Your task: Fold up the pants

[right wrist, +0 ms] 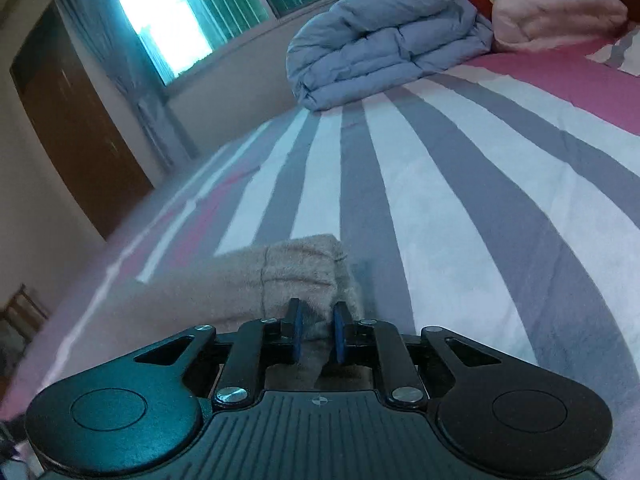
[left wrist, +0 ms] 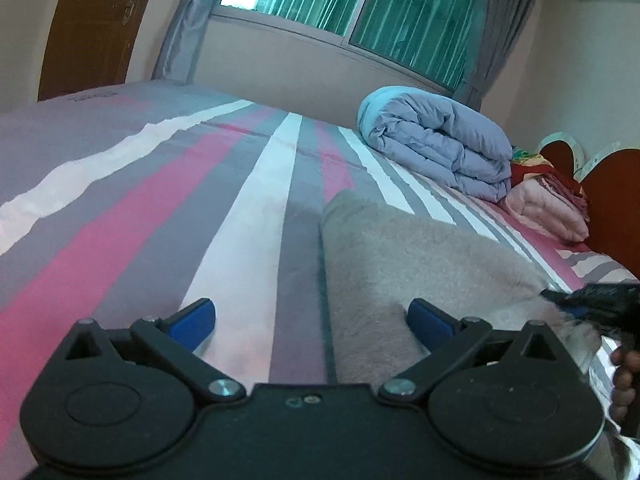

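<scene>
Pants [right wrist: 296, 276] bunch pinched in right gripper [right wrist: 316, 336] at lower centre, long axis running left; left gripper [left wrist: 312, 320] spread wide, empty.

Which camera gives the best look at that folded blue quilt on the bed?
The left wrist view: the quilt sits whole and upright beside the pink blanket. The right wrist view shows the quilt tilted, near the picture's top edge.

Fuzzy beige pants [left wrist: 404, 264] lie folded flat on the striped bedsheet [left wrist: 248, 216].
</scene>
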Demonstrator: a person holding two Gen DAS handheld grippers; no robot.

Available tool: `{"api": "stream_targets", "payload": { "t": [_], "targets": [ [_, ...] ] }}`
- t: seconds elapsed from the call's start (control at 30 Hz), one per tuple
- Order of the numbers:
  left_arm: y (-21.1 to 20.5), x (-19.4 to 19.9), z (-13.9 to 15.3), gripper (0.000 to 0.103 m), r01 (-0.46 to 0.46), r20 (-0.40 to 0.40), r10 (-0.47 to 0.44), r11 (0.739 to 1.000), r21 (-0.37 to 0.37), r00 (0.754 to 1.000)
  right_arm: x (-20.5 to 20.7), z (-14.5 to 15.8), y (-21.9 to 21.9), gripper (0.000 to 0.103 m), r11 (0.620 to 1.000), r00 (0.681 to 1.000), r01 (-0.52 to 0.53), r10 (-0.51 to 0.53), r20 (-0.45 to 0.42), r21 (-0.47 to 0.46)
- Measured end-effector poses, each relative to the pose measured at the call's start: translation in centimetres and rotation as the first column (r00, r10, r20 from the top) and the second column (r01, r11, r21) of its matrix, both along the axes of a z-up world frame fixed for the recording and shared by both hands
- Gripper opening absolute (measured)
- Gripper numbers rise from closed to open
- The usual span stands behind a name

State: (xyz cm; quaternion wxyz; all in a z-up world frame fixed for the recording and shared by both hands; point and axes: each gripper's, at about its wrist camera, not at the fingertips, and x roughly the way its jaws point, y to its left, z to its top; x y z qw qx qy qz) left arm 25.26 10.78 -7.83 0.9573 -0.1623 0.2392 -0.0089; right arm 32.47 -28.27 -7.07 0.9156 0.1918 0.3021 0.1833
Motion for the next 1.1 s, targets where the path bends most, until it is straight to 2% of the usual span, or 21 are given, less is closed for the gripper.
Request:
{"api": "stream_targets", "payload": {
  "t": [0.03, 0.1, 0.13, 0.17, 0.27, 0.33, 0.47, 0.53, 0.63, 0.67, 0.7, 0.73, 0.77, 0.8, 0.87, 0.93, 1.0, 1.07, 1.1],
  "targets": [
    [0.1, 0.0, -0.1, 0.097, -0.002, -0.003, 0.002, 1.0, -0.005, 1.0, -0.8, 0.5, -0.3, 0.018, 1.0, 1.0, 0.0, 0.0, 0.02, 0.01],
    [0.2, -0.1, 0.0, 0.097, -0.003, -0.01, 0.003, 1.0, -0.013, 1.0, -2.5, 1.4, -1.1, 0.047, 0.999, 0.998, 0.028, -0.03, 0.063, 0.033],
    [0.2, -0.1, 0.2, 0.097, 0.002, -0.012, -0.003, 1.0, -0.013, 1.0, -3.6, 1.8, -1.7, 0.073, 0.998, 0.996, 0.049, -0.053, 0.078, 0.047],
    [0.3, -0.1, 0.4, 0.097, 0.017, -0.013, -0.017, 1.0, -0.013, 1.0, -4.6, 2.0, -2.5, 0.081, 0.996, 0.995, 0.054, -0.06, 0.08, 0.075],
    [1.0, 0.5, 1.1, 0.097, 0.087, -0.014, -0.087, 0.996, -0.026, 0.996, -5.3, 1.5, -4.7, 0.081, 0.985, 1.0, 0.015, -0.017, 0.009, 0.175],
    [2.0, 2.0, 1.0, 0.096, 0.15, -0.051, -0.156, 0.984, -0.096, 0.986, -4.9, 1.0, -6.2, 0.081, 0.969, 0.996, -0.011, 0.033, -0.087, 0.246],
    [4.1, 6.1, -0.1, 0.091, 0.266, -0.164, -0.315, 0.926, -0.268, 0.935, -2.8, -1.4, -8.3, 0.081, 0.915, 0.965, -0.001, 0.107, -0.24, 0.403],
    [5.0, 7.7, -0.5, 0.09, 0.301, -0.182, -0.37, 0.899, -0.319, 0.911, -2.2, -1.9, -8.6, 0.081, 0.897, 0.96, -0.012, 0.134, -0.246, 0.442],
    [5.9, 10.0, -1.4, 0.089, 0.338, -0.185, -0.438, 0.85, -0.405, 0.88, -0.2, -2.6, -8.2, 0.081, 0.86, 0.935, -0.084, 0.243, -0.26, 0.503],
    [6.1, 10.6, -1.9, 0.088, 0.342, -0.185, -0.451, 0.837, -0.427, 0.873, 0.3, -2.7, -7.7, 0.08, 0.861, 0.927, -0.107, 0.267, -0.263, 0.497],
    [6.0, 11.2, -2.1, 0.085, 0.346, -0.18, -0.46, 0.827, -0.442, 0.869, 0.8, -2.6, -7.2, 0.08, 0.864, 0.923, -0.129, 0.284, -0.26, 0.487],
    [5.8, 11.8, -2.4, 0.075, 0.368, -0.163, -0.49, 0.801, -0.473, 0.856, 1.4, -2.5, -6.6, 0.08, 0.871, 0.922, -0.149, 0.294, -0.253, 0.469],
    [5.5, 12.3, -2.6, 0.056, 0.396, -0.147, -0.527, 0.769, -0.502, 0.837, 1.7, -2.3, -6.2, 0.073, 0.878, 0.923, -0.161, 0.296, -0.246, 0.451],
    [4.9, 12.9, -3.0, 0.038, 0.407, -0.158, -0.553, 0.751, -0.52, 0.818, 2.4, -2.2, -5.7, 0.066, 0.888, 0.923, -0.171, 0.297, -0.246, 0.427],
    [4.4, 13.2, -3.5, 0.036, 0.424, -0.127, -0.557, 0.743, -0.519, 0.821, 3.1, -2.2, -5.1, 0.059, 0.899, 0.922, -0.192, 0.302, -0.242, 0.393],
    [5.3, 13.3, -4.0, 0.028, 0.406, -0.088, -0.543, 0.717, -0.567, 0.835, 3.4, -2.0, -4.9, 0.055, 0.893, 0.921, -0.214, 0.32, -0.222, 0.396],
    [6.2, 13.4, -3.5, 0.026, 0.414, -0.03, -0.529, 0.697, -0.585, 0.848, 3.5, -1.5, -5.5, 0.053, 0.882, 0.921, -0.243, 0.34, -0.187, 0.404],
    [6.7, 14.0, -2.2, 0.024, 0.437, 0.015, -0.523, 0.697, -0.568, 0.852, 3.6, -0.9, -5.1, 0.05, 0.874, 0.92, -0.287, 0.366, -0.143, 0.392],
    [7.0, 14.7, -1.4, 0.024, 0.441, 0.025, -0.514, 0.709, -0.55, 0.857, 4.2, -0.4, -5.1, 0.05, 0.869, 0.919, -0.302, 0.375, -0.123, 0.392]
  ]
}}
